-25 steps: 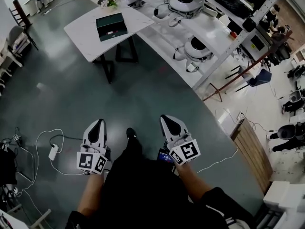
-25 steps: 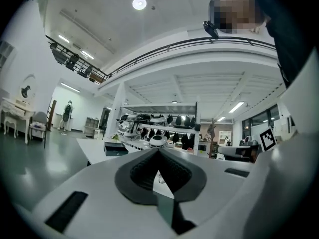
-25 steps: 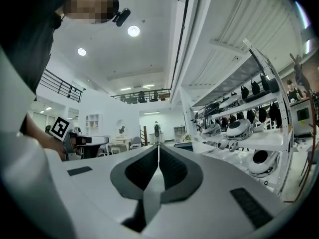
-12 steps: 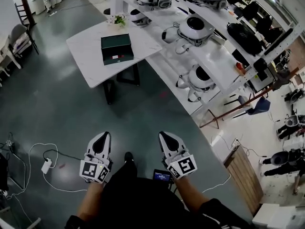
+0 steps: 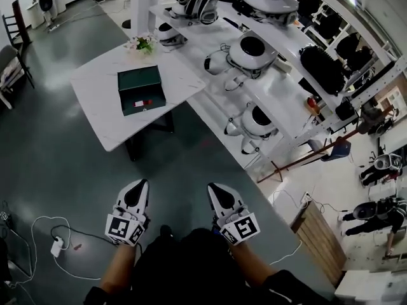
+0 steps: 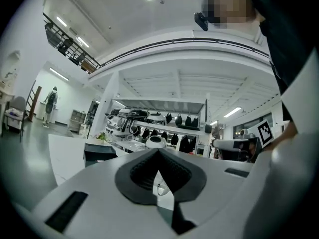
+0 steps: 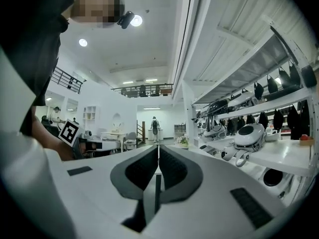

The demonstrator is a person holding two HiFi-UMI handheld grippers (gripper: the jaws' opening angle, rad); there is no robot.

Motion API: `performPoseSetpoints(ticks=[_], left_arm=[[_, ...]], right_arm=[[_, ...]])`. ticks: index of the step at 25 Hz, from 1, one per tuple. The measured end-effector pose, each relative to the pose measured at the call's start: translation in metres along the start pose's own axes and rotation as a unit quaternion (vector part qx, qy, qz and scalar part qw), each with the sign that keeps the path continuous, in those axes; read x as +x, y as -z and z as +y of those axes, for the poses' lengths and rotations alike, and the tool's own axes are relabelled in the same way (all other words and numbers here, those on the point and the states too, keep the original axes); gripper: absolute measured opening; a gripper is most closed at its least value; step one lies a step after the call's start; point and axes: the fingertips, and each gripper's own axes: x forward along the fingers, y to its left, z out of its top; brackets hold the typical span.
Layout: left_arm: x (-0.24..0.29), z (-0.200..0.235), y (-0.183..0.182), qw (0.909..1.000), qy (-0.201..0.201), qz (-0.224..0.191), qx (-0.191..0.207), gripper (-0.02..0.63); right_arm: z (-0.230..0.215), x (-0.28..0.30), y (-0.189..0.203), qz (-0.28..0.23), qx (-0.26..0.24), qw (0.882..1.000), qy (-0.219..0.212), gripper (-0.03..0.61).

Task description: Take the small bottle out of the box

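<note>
Green box (image 5: 140, 89) on white table (image 5: 95, 110), open grey floor (image 5: 57, 170) around

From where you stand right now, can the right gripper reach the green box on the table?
Probably not. The right gripper, jaws shut, is held close to the person, and the green box sits on the table well ahead across the floor. Nothing blocks the way.

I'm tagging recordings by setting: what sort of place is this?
Probably a robotics lab or showroom: long white shelves carry round white robot bodies, and a white table holds a dark green box.
</note>
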Motion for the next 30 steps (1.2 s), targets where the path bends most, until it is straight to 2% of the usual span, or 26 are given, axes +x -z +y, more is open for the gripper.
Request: performPoseSetpoints(ticks=[3,7,12,15,17,19,24,30], left_arm=[[0.024,0.013,0.001,0.9998,-0.003,-0.009,-0.017,0.012],[0.058,0.03,0.004,0.9998,-0.012,-0.007,-0.015,0.012],[0.1,0.05,0.013,0.9993,-0.036,0.003,-0.01,0.012],[0.127,0.057,0.006,0.9978,-0.048,-0.026,-0.037,0.012],[0.147,0.063,-0.001,0.9962,-0.07,-0.033,-0.039,0.012],[0.168,0.072,-0.003,0.994,-0.104,-0.022,-0.025,0.012],[0.207,0.09,-0.019,0.983,-0.182,-0.025,-0.003,0.012],[0.231,0.108,-0.026,0.9712,-0.236,-0.031,-0.001,0.012]], right_arm=[[-0.016,0.013,-0.002,-0.002,0.003,1.0,0.005,0.034],[-0.044,0.039,0.001,-0.007,0.007,1.0,-0.003,0.034],[-0.085,0.082,0.012,-0.014,0.022,0.999,-0.039,0.034],[-0.116,0.113,0.015,-0.013,0.025,0.997,-0.072,0.034],[-0.138,0.135,0.012,-0.012,0.025,0.995,-0.096,0.034],[-0.16,0.155,0.006,-0.011,0.022,0.993,-0.118,0.034],[-0.209,0.205,-0.004,-0.008,0.018,0.985,-0.172,0.034],[-0.239,0.251,-0.006,-0.017,0.028,0.975,-0.218,0.034]])
